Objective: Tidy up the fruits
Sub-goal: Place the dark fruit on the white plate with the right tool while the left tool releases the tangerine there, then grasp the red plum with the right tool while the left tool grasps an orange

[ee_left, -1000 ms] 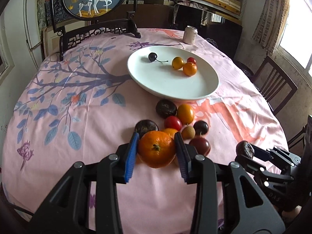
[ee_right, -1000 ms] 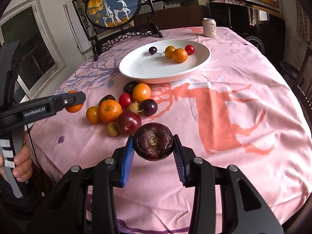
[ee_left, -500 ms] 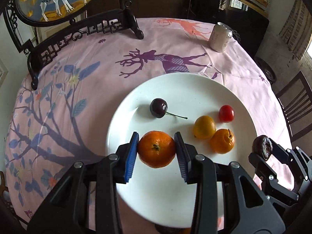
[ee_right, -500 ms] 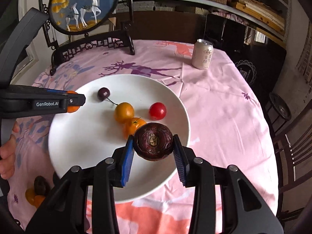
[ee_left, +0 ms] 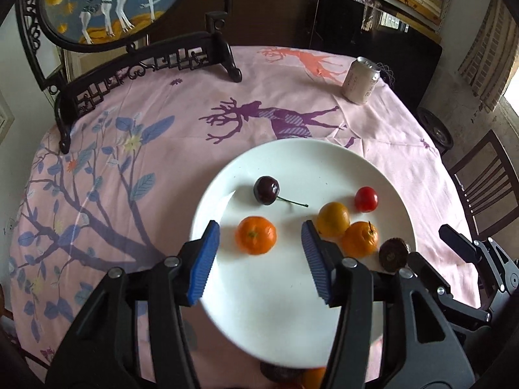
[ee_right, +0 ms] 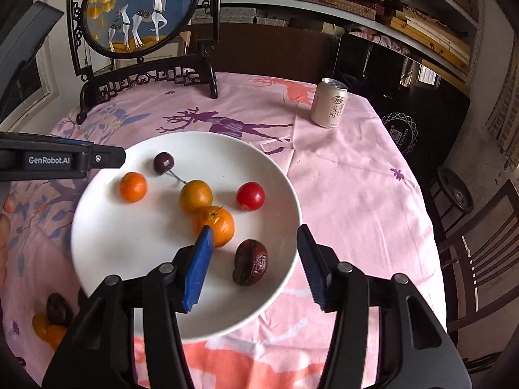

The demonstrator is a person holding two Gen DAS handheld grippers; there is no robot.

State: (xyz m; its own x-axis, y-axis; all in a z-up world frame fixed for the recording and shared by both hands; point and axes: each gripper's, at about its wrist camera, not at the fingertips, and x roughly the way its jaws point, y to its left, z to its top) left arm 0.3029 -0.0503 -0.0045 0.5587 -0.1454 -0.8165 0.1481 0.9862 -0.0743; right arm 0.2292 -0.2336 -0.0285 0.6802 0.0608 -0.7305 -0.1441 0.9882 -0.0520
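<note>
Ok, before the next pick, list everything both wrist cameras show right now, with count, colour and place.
plate: one, white, middle of the table
mandarins: two, orange; one at the plate's left, one near its middle
yellow-orange fruit: one, touching the middle mandarin
cherry tomato: one, red, right part of the plate
cherry: one, dark, stemmed, far part of the plate
wrinkled fruit: one, dark brown, near edge of the plate
loose fruit: a few, dark and orange, on the cloth off the plate's near left
can: one, pale, far right
tablecloth: pink, deer print
framed deer screen: one, dark stand, far edge
chair: dark wood, right
left hand-held gripper: open, its jaws have just been opening, mandarin loose between them
right hand-held gripper: open, its jaws have just been opening, wrinkled fruit released
</note>
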